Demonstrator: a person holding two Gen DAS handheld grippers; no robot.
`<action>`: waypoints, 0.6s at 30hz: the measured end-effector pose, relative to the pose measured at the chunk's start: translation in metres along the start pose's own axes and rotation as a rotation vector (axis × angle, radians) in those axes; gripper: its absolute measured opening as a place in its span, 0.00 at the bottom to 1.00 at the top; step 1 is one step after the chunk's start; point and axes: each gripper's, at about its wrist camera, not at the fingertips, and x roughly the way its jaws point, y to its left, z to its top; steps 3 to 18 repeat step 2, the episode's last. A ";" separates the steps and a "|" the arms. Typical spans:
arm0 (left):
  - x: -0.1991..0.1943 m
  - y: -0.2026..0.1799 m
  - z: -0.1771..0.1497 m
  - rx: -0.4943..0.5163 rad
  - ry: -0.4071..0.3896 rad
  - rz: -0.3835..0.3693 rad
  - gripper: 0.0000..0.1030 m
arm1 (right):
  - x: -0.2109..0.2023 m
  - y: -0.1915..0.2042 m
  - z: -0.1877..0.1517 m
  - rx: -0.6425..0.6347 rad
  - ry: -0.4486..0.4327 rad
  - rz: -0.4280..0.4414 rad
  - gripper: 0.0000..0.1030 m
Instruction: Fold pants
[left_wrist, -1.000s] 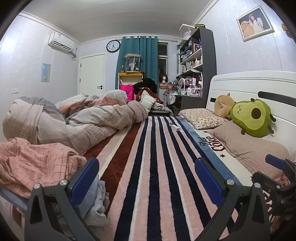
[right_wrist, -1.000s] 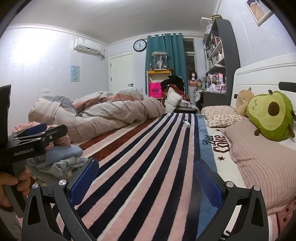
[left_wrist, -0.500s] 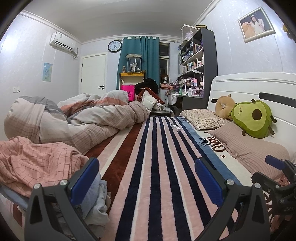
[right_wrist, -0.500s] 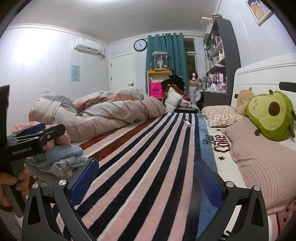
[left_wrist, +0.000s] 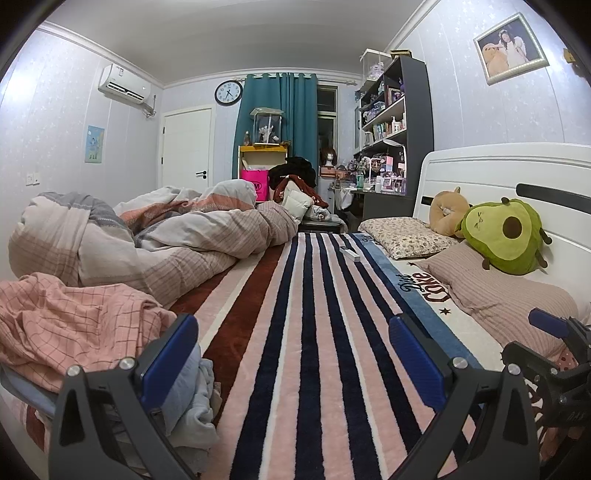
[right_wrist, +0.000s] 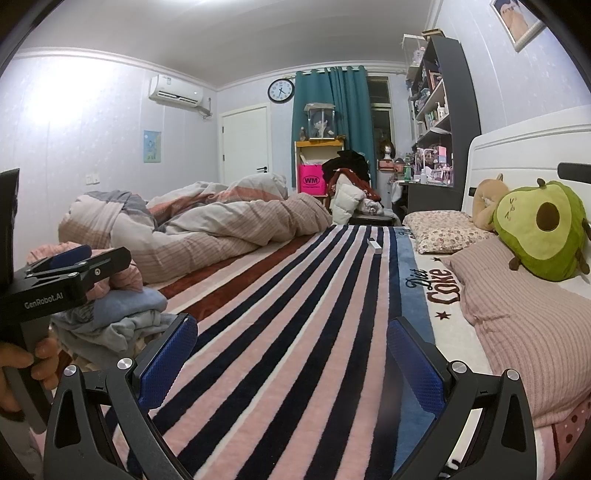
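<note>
A heap of crumpled clothes lies at the bed's near left: a pink checked garment (left_wrist: 70, 325) on top and light blue and grey cloth (left_wrist: 192, 398) under it, also in the right wrist view as the blue-grey cloth (right_wrist: 122, 314). Which piece is the pants I cannot tell. My left gripper (left_wrist: 293, 354) is open above the striped blanket (left_wrist: 314, 332), its left finger next to the heap. My right gripper (right_wrist: 291, 358) is open too, empty, over the striped blanket (right_wrist: 295, 332). The left gripper's body (right_wrist: 55, 284) shows at the left, held by a hand (right_wrist: 22, 365).
A bunched quilt (left_wrist: 155, 240) fills the bed's far left. Pillows (left_wrist: 498, 291), an avocado plush (left_wrist: 506, 236) and a white headboard (left_wrist: 498, 173) line the right. A small white object (left_wrist: 349, 253) lies on the blanket further ahead. The right gripper's tip (left_wrist: 554, 332) shows at the right edge.
Both views have shifted only slightly; the left view has crept a little forward and right. Both grippers stay open and hold nothing.
</note>
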 end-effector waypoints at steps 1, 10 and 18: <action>0.000 0.000 0.000 -0.001 0.003 -0.001 0.99 | 0.000 -0.001 0.000 -0.001 0.000 -0.001 0.99; -0.001 0.000 0.000 -0.003 0.005 -0.003 0.99 | 0.000 0.000 0.000 -0.001 0.000 -0.001 0.99; -0.001 0.000 0.000 -0.003 0.005 -0.003 0.99 | 0.000 0.000 0.000 -0.001 0.000 -0.001 0.99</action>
